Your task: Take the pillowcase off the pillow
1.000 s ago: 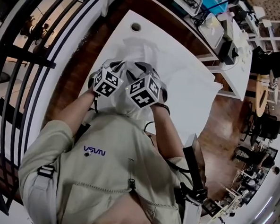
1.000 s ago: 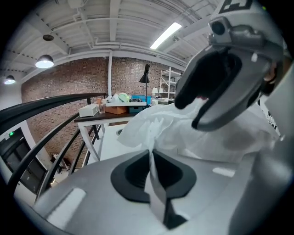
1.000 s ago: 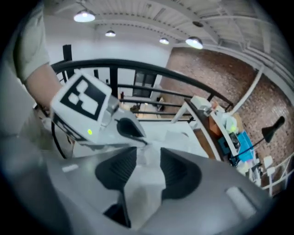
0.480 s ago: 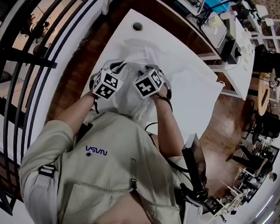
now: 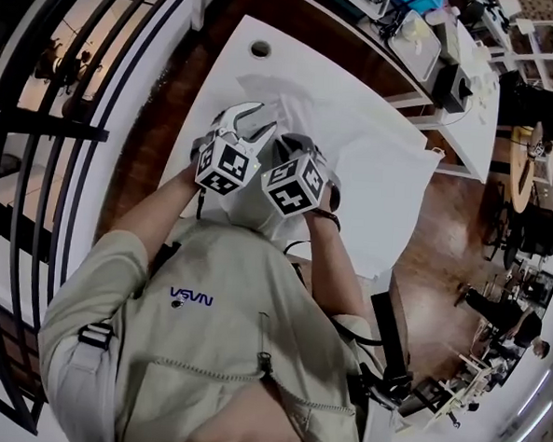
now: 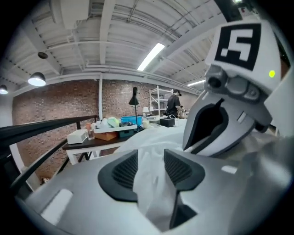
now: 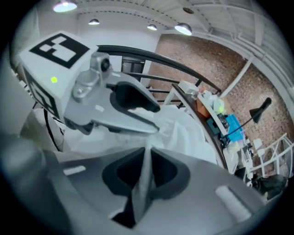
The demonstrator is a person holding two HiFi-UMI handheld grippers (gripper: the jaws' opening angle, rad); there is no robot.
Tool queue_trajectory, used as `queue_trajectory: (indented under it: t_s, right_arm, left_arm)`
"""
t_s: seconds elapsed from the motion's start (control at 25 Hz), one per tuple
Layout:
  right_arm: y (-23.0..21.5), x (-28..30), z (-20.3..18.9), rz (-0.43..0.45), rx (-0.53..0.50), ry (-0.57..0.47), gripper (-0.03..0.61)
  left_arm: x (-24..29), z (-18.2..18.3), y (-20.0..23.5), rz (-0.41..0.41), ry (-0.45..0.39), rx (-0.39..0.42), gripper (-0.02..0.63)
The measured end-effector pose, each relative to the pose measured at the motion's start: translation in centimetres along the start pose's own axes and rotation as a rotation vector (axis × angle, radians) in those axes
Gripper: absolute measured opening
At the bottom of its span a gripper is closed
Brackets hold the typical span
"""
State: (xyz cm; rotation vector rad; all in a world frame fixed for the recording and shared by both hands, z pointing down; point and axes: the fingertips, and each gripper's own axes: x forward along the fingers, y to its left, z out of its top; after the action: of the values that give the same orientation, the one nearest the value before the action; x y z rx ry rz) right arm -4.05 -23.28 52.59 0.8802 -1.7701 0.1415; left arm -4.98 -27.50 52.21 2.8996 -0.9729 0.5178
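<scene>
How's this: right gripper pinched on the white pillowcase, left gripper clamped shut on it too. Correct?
Not quite. The right gripper has just closed on the pillowcase, as you say. The left gripper is not clamped: its jaws have just been opening and stand apart, with the fabric loose between them. The left gripper view shows it.

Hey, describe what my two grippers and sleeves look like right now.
Both the left gripper and right gripper are pale grey moulded shells with dark-padded fingers. Each carries a white cube with black square markers. The sleeves are beige.
</scene>
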Motion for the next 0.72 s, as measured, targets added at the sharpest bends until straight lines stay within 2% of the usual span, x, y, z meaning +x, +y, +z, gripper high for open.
queue_trajectory:
  t_s: [0.04,0.08,0.2,0.48,0.64,0.72]
  right_arm:
    - [0.0,-0.5,0.0,-0.003,0.003,-0.010,0.034]
    - [0.0,-1.0,0.0,-0.006,0.006,-0.020,0.033]
    - [0.1,-2.3,0.1,-0.018,0.012,-0.053,0.032]
    - [0.8,-5.8,0.5,-0.037,0.000,-0.153,0.032]
    - [1.6,-8.5,0.2,-0.050,-0.058,-0.242,0.030]
    - [2.1,-9.9,-0.2,-0.052,-0.080,-0.278,0.028]
  left_arm:
    - [0.6,-0.3,-0.4,-0.017,0.023,0.010,0.183]
    - [1.1,-0.5,-0.7,-0.025,0.042,0.024,0.150]
    - [1.9,-0.5,-0.5,-0.008,0.079,0.088,0.011]
    - [3.2,0.9,1.6,0.010,0.119,0.181,0.009]
    - [4.3,2.0,2.5,0.002,0.117,0.208,0.009]
    - [4.8,2.1,3.0,0.006,0.122,0.194,0.009]
